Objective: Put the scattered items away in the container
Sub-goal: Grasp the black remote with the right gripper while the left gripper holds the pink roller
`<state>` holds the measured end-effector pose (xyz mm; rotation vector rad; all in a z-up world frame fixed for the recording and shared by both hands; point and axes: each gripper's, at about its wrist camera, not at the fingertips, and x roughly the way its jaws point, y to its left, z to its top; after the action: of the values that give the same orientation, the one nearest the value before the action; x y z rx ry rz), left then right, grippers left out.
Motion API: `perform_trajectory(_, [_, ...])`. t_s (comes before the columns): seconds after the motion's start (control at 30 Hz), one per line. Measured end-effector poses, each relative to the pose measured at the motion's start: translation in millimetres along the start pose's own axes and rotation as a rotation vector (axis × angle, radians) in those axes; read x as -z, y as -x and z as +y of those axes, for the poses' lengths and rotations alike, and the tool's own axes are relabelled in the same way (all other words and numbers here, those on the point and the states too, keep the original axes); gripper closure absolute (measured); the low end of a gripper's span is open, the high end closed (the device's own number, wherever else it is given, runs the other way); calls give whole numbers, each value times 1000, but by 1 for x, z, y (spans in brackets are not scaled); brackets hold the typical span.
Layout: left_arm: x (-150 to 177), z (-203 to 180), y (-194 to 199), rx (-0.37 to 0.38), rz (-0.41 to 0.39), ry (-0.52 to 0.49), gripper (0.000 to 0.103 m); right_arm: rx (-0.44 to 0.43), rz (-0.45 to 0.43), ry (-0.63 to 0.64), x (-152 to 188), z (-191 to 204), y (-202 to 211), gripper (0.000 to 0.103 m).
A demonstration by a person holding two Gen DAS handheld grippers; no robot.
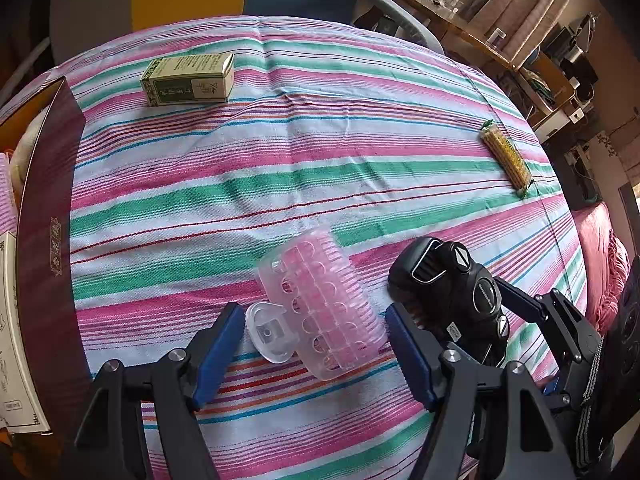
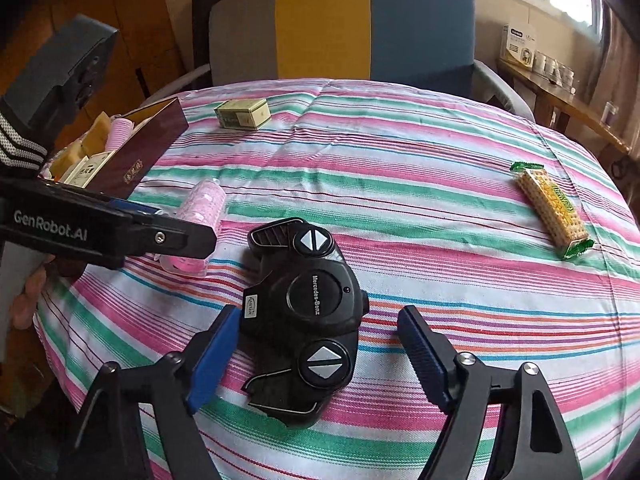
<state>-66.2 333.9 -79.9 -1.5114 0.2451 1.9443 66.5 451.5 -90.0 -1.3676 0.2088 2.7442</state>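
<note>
- The left gripper [image 1: 316, 344] stood wide, its blue pads either side of one clear pink hair roller [image 1: 320, 308] lying on the striped tablecloth [image 1: 280, 184]; neither pad clearly touched it.
- The right gripper [image 2: 316, 354] was also spread wide around one black Mercedes-Benz remote controller [image 2: 308, 320]; its left pad sat against the controller's edge, its right pad well apart.
- In the left wrist view the controller [image 1: 452, 292] was partly hidden behind a finger.
- The right wrist view alone showed the left gripper's arm covering part of the roller [image 2: 200, 216].
- Farther off lay one wrapped biscuit packet [image 2: 550, 210] and one green carton [image 2: 242, 114].
- The dark container [image 2: 136, 156], cut off at the left wrist frame's edge, held several items hard to identify.
</note>
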Motion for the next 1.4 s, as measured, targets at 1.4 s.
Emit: perform_trajectory(1.4, [46,9,38,116,-153,-53,32,-49,0,-165,20,7,24,37])
